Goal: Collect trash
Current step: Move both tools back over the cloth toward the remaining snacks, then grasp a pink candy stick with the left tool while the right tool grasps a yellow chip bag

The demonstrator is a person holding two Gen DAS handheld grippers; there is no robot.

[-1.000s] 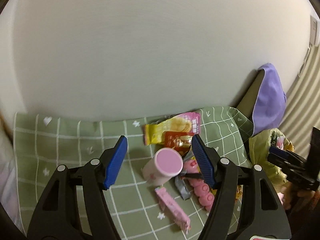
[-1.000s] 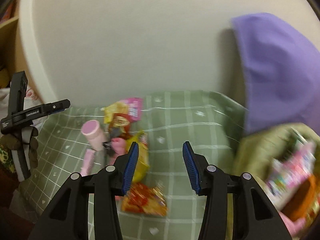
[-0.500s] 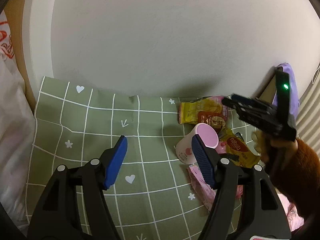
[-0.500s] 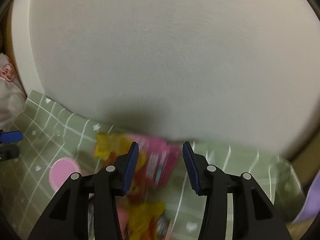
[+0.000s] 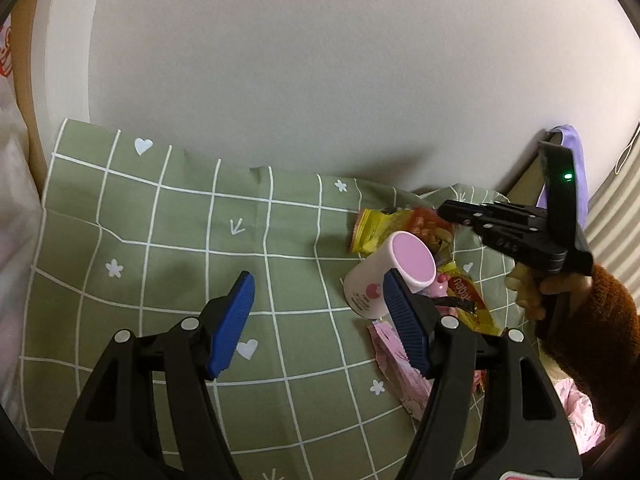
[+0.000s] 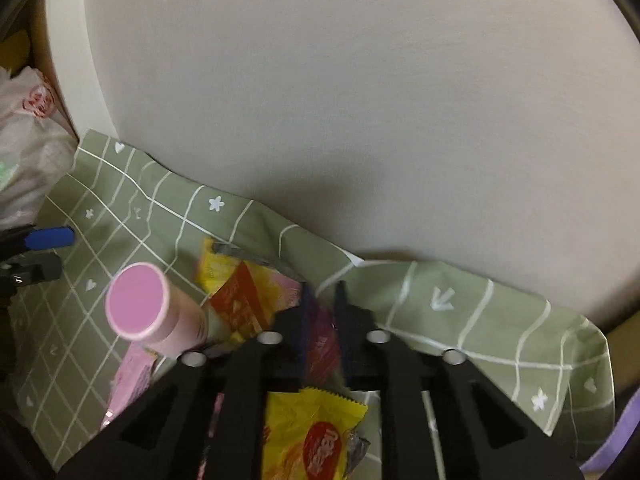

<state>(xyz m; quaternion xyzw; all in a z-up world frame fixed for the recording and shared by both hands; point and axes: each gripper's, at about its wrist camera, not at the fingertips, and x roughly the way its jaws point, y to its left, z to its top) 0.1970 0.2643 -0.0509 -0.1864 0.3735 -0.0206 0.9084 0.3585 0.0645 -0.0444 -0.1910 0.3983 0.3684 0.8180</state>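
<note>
Snack wrappers lie heaped on a green checked cloth (image 5: 168, 240). A white cup with a pink lid (image 5: 394, 274) lies tilted among them, also in the right wrist view (image 6: 154, 314). My right gripper (image 6: 322, 312) has its jaws nearly closed on a pink wrapper (image 6: 320, 344) at the back of the heap; it shows from the side in the left wrist view (image 5: 448, 214). A yellow and red wrapper (image 6: 244, 292) lies just left of it. My left gripper (image 5: 316, 312) is open and empty above the cloth, left of the cup.
A yellow wrapper with a red logo (image 6: 316, 436) lies under my right gripper. A pink packet (image 5: 394, 364) lies near the cup. A white bag (image 6: 24, 152) sits at the left edge. A wall (image 5: 320, 80) stands behind the cloth. Purple fabric (image 5: 576, 168) hangs far right.
My right gripper swung from the bag at the right to the wrapper heap, went down and closed on the pink wrapper. My left gripper drifted left, away from the cup.
</note>
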